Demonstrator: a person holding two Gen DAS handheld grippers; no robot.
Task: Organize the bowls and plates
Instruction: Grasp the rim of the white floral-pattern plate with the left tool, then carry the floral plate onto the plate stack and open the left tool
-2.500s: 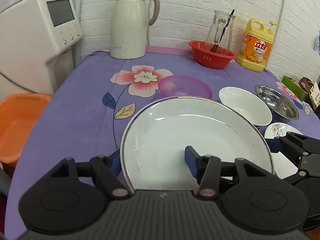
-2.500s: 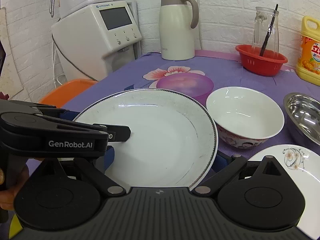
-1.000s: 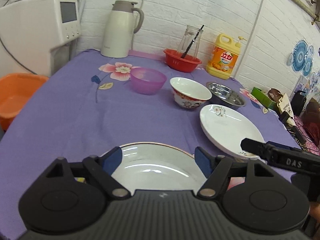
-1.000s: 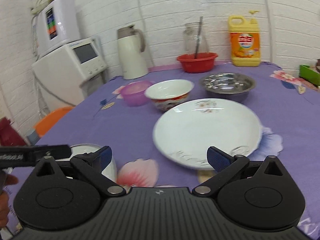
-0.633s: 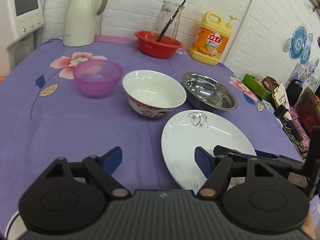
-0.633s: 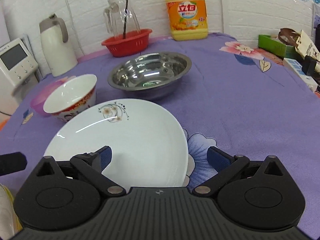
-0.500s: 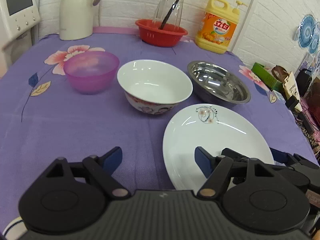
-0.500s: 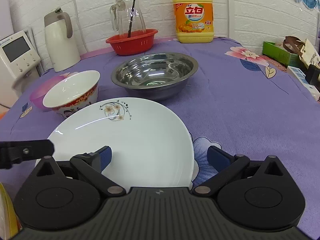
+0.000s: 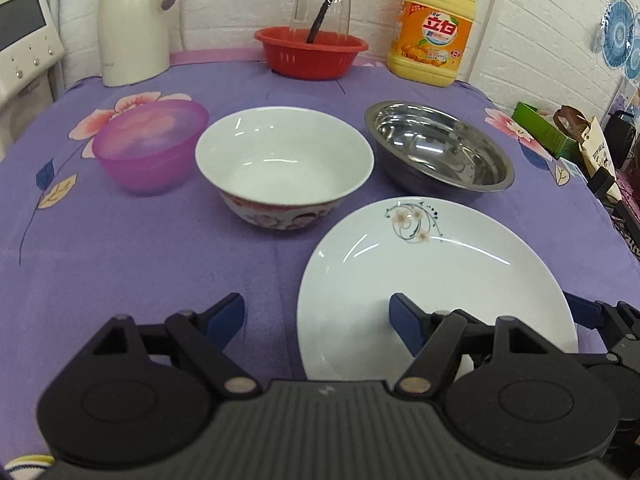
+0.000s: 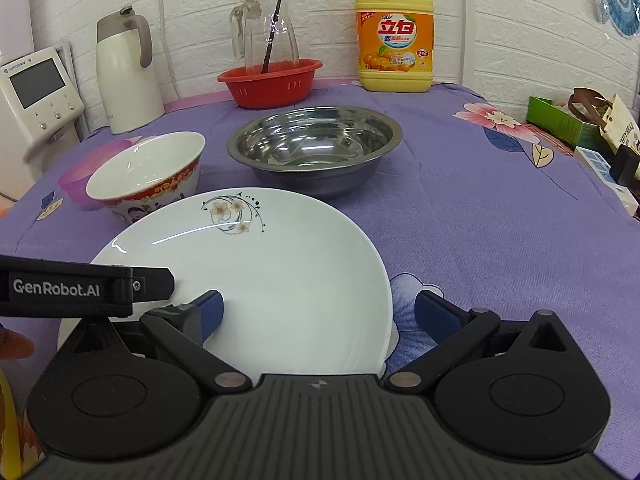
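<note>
A white plate with a flower motif [image 9: 432,280] [image 10: 256,280] lies on the purple cloth close in front of both grippers. My left gripper [image 9: 316,318] is open and straddles the plate's left rim, one finger over the plate and one over the cloth. My right gripper [image 10: 320,312] is open and straddles the right rim the same way. No pad presses on the plate. Behind it stand a white bowl with a red pattern [image 9: 284,168] [image 10: 148,172], a steel bowl [image 9: 440,148] [image 10: 316,144] and a purple plastic bowl [image 9: 150,144] [image 10: 80,176].
At the back stand a cream thermos jug [image 9: 134,24], a red basket [image 9: 312,52] holding a glass jug, and a yellow detergent bottle [image 9: 434,28]. A white appliance [image 10: 36,100] is at the left. Boxes and a bag [image 9: 576,136] crowd the right edge. Another plate's rim [image 9: 24,464] shows at the near left.
Both grippers left the rimmed plate at the near left and swung right to the flowered plate. In the last half second they edged closer around its rims.
</note>
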